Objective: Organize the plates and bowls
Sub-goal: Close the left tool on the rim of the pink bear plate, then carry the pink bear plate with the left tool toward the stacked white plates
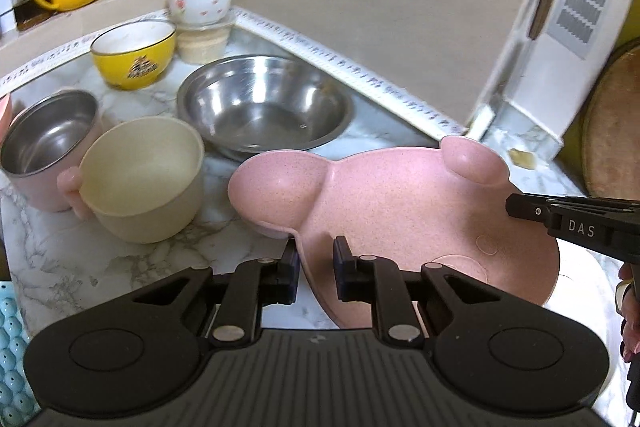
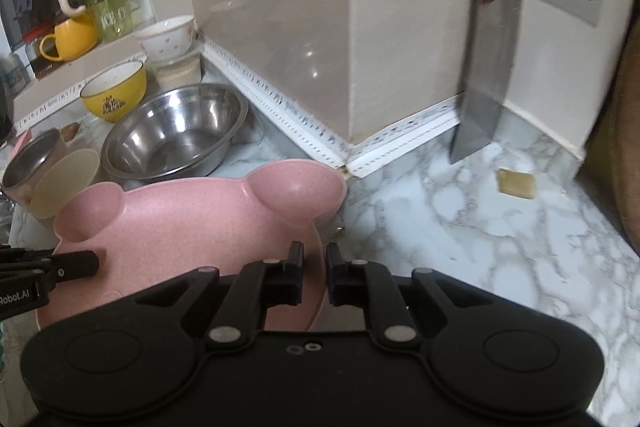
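- The left gripper (image 1: 316,259) is closed narrow on the near rim of the pink plate (image 1: 400,203); the rim passes between its two pads, so it holds the plate by a thin edge only.
- The right gripper (image 2: 314,267) is also closed on the rim of the same plate, on the opposite side, and in the left wrist view its black tip reaches over the plate from the right.
- The plate, with two ear-shaped hollows, seems lifted a little above the marble counter (image 2: 460,227) and carried between both grippers, though the gap under it is hard to judge.
- Risk one: each grip is only a pinch on a smooth sloped rim. If one hand goes faster or higher than the other, the plate may twist and slip from a pad.
- Risk two: if the hands pull apart, the rim could slide out, and the plate would drop on the counter.
- Risk three: the left ear of the plate is just beside the cream bowl (image 1: 140,179), which leans on the pink steel cup (image 1: 48,147). A push there may tip both.
- Behind stands the steel bowl (image 1: 264,103), then the yellow bowl (image 1: 134,53) and the flowered bowl (image 1: 200,1) stacked on a container; a low swing of the plate could hit them.
- On the right a cleaver (image 2: 484,79) leans against the wall, so moving the plate that way is also not safe.
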{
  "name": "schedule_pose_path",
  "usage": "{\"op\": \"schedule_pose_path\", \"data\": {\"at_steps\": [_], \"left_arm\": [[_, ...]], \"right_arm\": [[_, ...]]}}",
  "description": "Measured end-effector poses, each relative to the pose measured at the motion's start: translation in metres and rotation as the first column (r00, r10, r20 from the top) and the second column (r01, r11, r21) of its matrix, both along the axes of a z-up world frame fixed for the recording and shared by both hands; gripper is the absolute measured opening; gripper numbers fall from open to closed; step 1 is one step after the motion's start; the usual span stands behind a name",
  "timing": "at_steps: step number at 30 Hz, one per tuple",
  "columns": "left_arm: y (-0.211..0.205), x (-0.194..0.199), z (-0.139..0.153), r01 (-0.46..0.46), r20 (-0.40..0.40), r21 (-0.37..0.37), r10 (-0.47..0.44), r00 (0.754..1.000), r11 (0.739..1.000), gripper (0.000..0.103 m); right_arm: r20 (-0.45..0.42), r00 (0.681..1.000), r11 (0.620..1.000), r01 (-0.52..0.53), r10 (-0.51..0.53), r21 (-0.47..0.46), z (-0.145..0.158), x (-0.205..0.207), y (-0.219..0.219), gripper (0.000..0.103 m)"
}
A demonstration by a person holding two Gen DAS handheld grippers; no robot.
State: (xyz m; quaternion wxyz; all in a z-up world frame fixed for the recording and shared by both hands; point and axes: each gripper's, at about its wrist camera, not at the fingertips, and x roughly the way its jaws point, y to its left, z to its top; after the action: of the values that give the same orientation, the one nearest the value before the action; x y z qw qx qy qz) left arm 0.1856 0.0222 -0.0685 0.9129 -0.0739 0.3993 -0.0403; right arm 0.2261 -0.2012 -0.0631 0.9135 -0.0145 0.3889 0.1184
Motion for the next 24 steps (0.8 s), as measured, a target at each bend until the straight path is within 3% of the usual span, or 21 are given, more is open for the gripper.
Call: {"op": "schedule_pose_path", "data": {"at_steps": [12, 24], "left_arm": [[-0.058, -0.012, 0.02, 0.182, 0.038, -0.018, -0.181, 0.983, 0.983, 0.016], [-0.138, -0.01, 0.009, 0.37, 0.028, 0.005, -0.37, 0.928, 0.929, 0.016]], "right_arm": [[0.062, 0.986, 0.988, 0.152, -0.152, 0.015, 0.029, -0.052, -0.059, 0.011], [0.047, 0.935, 0.936, 0.351, -0.353, 0.031, 0.019, -0.096, -0.132, 0.011]]}}
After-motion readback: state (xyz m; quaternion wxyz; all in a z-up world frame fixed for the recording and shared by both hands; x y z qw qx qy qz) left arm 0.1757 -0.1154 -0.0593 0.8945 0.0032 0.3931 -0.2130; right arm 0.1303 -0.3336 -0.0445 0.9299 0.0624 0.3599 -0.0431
